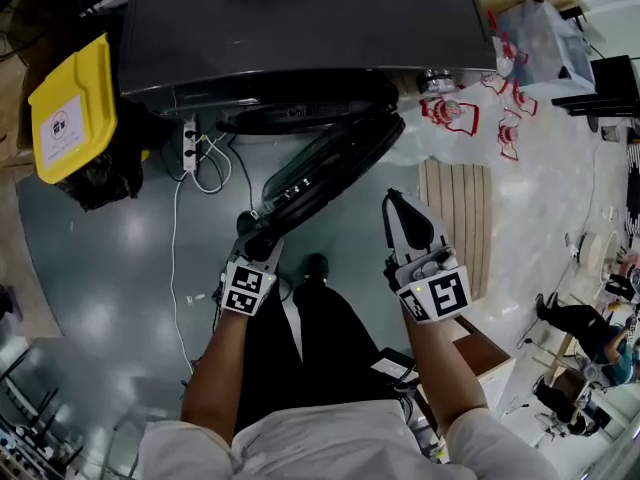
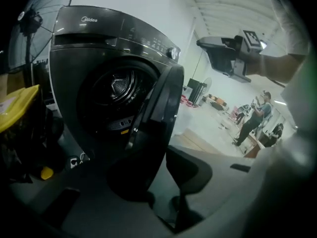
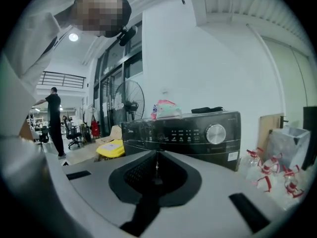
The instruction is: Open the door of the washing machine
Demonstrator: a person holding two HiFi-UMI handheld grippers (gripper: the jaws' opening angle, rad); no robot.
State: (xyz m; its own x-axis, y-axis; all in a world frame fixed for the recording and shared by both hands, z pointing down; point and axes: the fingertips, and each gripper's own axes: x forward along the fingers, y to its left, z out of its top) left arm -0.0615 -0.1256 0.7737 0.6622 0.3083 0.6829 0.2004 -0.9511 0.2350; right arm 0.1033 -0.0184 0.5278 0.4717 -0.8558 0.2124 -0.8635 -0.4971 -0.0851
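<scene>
The dark front-loading washing machine [image 1: 300, 28] stands at the top of the head view. Its round door [image 1: 335, 168] is swung well out from the drum opening [image 2: 114, 88]. My left gripper [image 1: 262, 240] is shut on the door's free edge. In the left gripper view the door [image 2: 158, 113] runs down between the two pads, hiding most of the left one. My right gripper [image 1: 403, 218] hangs to the right of the door, apart from it, shut and empty. In the right gripper view its fingertips [image 3: 156, 167] meet below the control panel [image 3: 198, 133].
A yellow bin [image 1: 72, 108] sits left of the machine, with a power strip and cables [image 1: 190, 148] on the floor beside it. A slatted wooden board [image 1: 462, 218] and spray bottles [image 1: 455, 116] lie to the right. A standing fan [image 2: 34, 29] is behind the machine, and people [image 2: 252, 118] stand far off.
</scene>
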